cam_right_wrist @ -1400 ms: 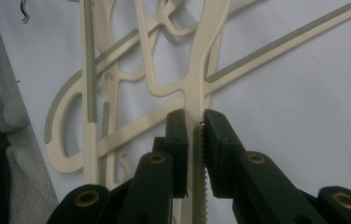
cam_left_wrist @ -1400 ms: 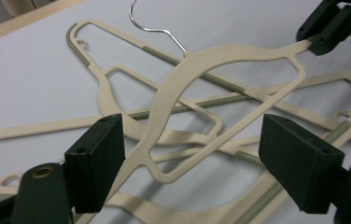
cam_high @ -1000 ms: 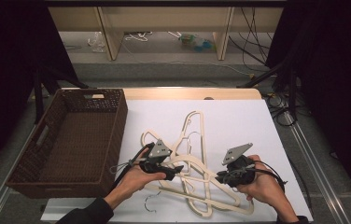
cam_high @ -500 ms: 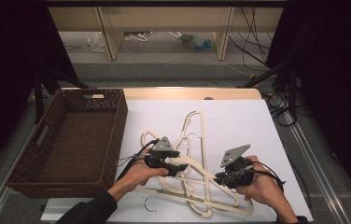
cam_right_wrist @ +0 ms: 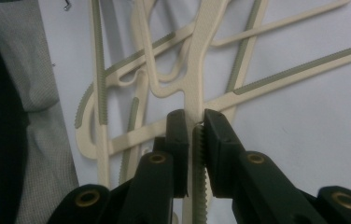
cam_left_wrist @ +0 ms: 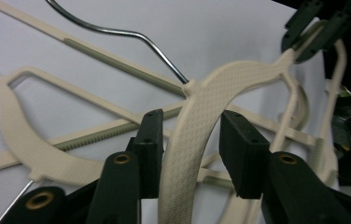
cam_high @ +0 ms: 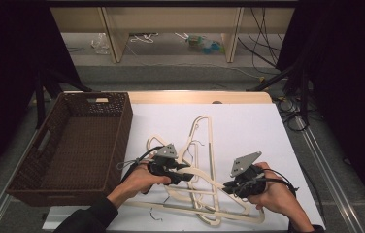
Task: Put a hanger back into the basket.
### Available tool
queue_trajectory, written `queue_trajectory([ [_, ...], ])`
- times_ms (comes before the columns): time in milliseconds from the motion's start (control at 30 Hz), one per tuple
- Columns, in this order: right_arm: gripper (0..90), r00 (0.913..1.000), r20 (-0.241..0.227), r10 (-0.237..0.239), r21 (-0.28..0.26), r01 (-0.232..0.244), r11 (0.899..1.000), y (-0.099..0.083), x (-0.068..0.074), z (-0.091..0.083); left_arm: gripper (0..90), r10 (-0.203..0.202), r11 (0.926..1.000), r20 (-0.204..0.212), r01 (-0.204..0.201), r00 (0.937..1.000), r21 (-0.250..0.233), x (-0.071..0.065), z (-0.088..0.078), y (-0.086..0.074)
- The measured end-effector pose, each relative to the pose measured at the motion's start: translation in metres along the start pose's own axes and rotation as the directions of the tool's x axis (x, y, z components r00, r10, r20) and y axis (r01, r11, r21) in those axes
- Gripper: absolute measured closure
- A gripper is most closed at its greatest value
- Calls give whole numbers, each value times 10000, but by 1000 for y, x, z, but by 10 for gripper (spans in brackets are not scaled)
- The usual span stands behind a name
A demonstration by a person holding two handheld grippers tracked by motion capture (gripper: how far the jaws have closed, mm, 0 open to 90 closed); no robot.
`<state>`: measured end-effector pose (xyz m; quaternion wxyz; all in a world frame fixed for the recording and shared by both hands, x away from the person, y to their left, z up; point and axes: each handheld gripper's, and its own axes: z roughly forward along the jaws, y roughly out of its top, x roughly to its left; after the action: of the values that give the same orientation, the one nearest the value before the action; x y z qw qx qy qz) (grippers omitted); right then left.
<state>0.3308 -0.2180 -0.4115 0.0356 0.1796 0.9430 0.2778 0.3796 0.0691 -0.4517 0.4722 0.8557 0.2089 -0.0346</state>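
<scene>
**A:** Status on the hangers?

**B:** Pile of cream plastic hangers (cam_high: 205, 187) lies tangled on the white table cover (cam_high: 248, 126), near the front edge, just right of the brown wicker basket (cam_high: 81, 145). Both grippers are on the pile.

**A:** Right side?

**B:** Right gripper (cam_high: 234, 187) is at the right part of the pile. In the right gripper view its jaws are together, clamped on a thin ribbed hanger bar (cam_right_wrist: 197, 140) that runs straight between the pads. That gripper's far tip also shows in the left gripper view, top right, biting the end of the curved hanger (cam_left_wrist: 197, 140).

**A:** Left?

**B:** Left gripper (cam_high: 183, 177) sits at the pile's left-centre. Jaws have just been closing, with the curved hanger's wide textured shoulder between them. In the left gripper view the pads stand on either side of it; a sliver of gap shows on each side, so not clamped as far as I can see.

**A:** Anything else around it?

**B:** A metal hook (cam_left_wrist: 131, 35) rises from that hanger's neck, pointing away over the cover. More hangers underneath, crossed flat on the cover. Basket's inside is dark; can't tell what's in it.
</scene>
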Motion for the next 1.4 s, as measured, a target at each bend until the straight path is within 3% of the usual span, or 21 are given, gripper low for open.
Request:
queue_trajectory([
  [67,819,9999,-95,-142,-180,141,9997,-2,0,0,664,110,9999,301,-109,9995,-15,-2,-6,1],
  [100,823,9986,-438,-283,-205,274,9994,-2,0,-2,689,108,9999,549,-108,9984,-18,-4,-9,1],
  [267,821,9976,-559,-413,-333,395,9987,-2,1,-5,739,258,9996,1153,-267,9930,60,-11,-21,3],
  [467,808,9964,-670,-522,-431,494,9978,-3,2,-10,782,582,9980,1399,-612,9885,174,-25,-31,9],
  [633,768,9978,-546,-365,-673,328,9972,-2,4,-17,822,1054,9924,1337,-1128,9854,485,-37,-36,12],
  [733,734,9986,-455,-255,-827,216,9963,-1,4,-22,844,1011,9925,1337,-1092,9859,552,-44,-38,13],
  [867,634,9998,-218,20,-1136,-45,9935,0,5,-30,853,1227,9909,1111,-1279,9862,412,-53,-41,16],
  [967,591,9994,44,334,-1447,-324,9889,-1,4,-37,853,1317,9903,658,-1342,9891,361,-57,-45,22],
  [1167,548,9958,564,724,-2056,-594,9768,-1,6,-56,853,999,9940,397,-1015,9942,402,-64,-56,32],
  [1400,520,9906,983,951,-2379,-694,9688,0,16,-66,853,733,9960,-307,-716,9968,528,-62,-75,44],
])
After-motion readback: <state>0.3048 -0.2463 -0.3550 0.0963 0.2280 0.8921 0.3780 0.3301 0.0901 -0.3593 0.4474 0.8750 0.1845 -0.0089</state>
